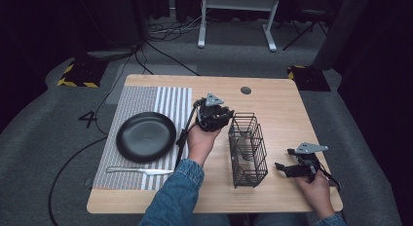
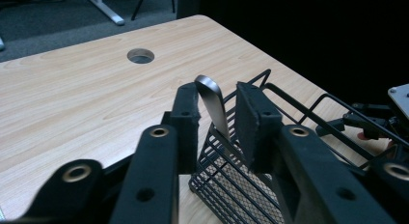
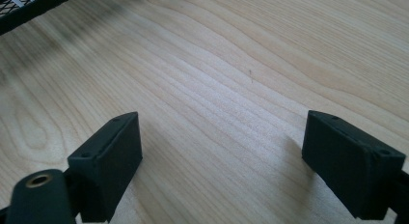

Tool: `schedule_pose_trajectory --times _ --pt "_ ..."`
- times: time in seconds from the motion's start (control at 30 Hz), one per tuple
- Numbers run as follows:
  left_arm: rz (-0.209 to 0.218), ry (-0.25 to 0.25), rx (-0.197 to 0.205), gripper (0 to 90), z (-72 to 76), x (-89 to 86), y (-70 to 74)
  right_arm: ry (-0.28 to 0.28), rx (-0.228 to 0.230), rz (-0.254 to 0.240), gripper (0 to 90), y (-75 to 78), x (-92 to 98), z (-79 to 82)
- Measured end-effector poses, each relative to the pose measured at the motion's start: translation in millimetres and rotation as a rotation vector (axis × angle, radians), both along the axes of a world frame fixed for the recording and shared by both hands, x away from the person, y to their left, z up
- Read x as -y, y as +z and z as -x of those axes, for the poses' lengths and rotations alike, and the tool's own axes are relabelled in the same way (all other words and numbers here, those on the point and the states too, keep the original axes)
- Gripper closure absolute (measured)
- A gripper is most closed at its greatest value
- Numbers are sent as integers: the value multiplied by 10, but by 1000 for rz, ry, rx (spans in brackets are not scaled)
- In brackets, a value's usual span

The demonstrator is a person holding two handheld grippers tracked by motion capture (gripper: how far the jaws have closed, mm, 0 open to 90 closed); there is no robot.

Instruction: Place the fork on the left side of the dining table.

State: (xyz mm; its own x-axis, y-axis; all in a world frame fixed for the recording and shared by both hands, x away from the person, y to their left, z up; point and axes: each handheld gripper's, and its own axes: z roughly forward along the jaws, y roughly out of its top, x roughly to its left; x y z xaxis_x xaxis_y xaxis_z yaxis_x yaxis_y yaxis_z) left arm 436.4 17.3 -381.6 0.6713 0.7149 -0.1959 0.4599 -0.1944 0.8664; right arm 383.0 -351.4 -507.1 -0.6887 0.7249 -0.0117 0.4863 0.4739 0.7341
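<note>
A metal utensil handle [image 2: 211, 101] is seen in the left gripper view, standing in the black wire basket [image 2: 241, 185] between the pads of the left hand-held gripper [image 2: 218, 119]; a narrow gap is left, and contact cannot be told. In the high view, the basket [image 1: 248, 150] is placed mid-counter [image 1: 282, 109], beside a black plate [image 1: 146, 137] and a knife [image 1: 139, 170]. The right hand-held gripper [image 3: 222, 168] is held wide over bare wood.

Left gripper [image 1: 214, 114] sits out ahead in the person's left hand [image 1: 200, 141], denim sleeve stretched forward, fingers [image 2: 185, 113] drawn close with a narrow gap. Right gripper [image 1: 292, 168] lies low in the right hand [image 1: 316, 191], fingers [image 3: 108, 159] spread wide.
</note>
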Motion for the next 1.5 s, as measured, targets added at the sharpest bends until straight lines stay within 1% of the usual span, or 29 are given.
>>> schedule_pose_trajectory --times 0.2,0.23,0.33,0.37,0.47,0.5,0.6,0.63,0.67,0.7,0.87,0.97,1.0,1.03,1.07,1.23,1.3,1.33,1.37,1.4,1.43,1.5 --pt "31 -20 -31 767 -7 -14 15 0 0 0 141 0 0 0" --pt "31 -20 -31 770 -7 -14 15 0 0 0 141 0 0 0" --pt "55 -42 -46 780 -5 -9 33 1 0 -1 141 0 0 -1" --pt "66 -54 -40 801 4 -1 51 0 0 0 141 0 0 0" --pt "67 -67 -29 853 27 10 81 1 0 -1 141 0 0 -1" --pt "59 -78 -13 858 60 30 107 0 0 0 141 0 0 0" --pt "48 -92 -3 859 82 48 132 0 0 0 141 0 0 0" --pt "46 -95 6 859 108 58 162 0 0 0 141 0 0 0" --pt "46 -95 6 859 108 58 162 0 0 0 141 0 0 0" --pt "54 -99 13 859 121 60 185 0 0 -1 141 0 0 0" --pt "55 -104 30 860 160 49 279 1 0 -1 141 0 0 -1" --pt "66 -112 45 860 191 23 367 2 -1 -1 141 0 0 -2" --pt "66 -112 45 860 191 23 367 2 -1 -1 141 0 0 -2" --pt "68 -114 47 860 208 13 413 3 -1 -1 141 0 0 -3" --pt "68 -114 47 860 208 13 413 3 -1 -1 141 0 0 -3" --pt "65 -124 58 860 251 -13 530 5 -1 1 141 1 0 -6" --pt "60 -120 64 860 266 -27 582 5 -1 1 141 1 0 -6" --pt "58 -119 75 860 277 -51 638 5 -1 1 141 1 0 -7" --pt "58 -119 75 860 277 -51 638 5 -1 1 141 1 0 -7" --pt "59 -115 85 860 290 -80 697 6 0 1 141 1 0 -8" --pt "59 -115 85 860 290 -80 697 6 0 1 141 1 0 -8" --pt "63 -113 93 860 299 -113 756 6 -1 1 141 1 -1 -9"
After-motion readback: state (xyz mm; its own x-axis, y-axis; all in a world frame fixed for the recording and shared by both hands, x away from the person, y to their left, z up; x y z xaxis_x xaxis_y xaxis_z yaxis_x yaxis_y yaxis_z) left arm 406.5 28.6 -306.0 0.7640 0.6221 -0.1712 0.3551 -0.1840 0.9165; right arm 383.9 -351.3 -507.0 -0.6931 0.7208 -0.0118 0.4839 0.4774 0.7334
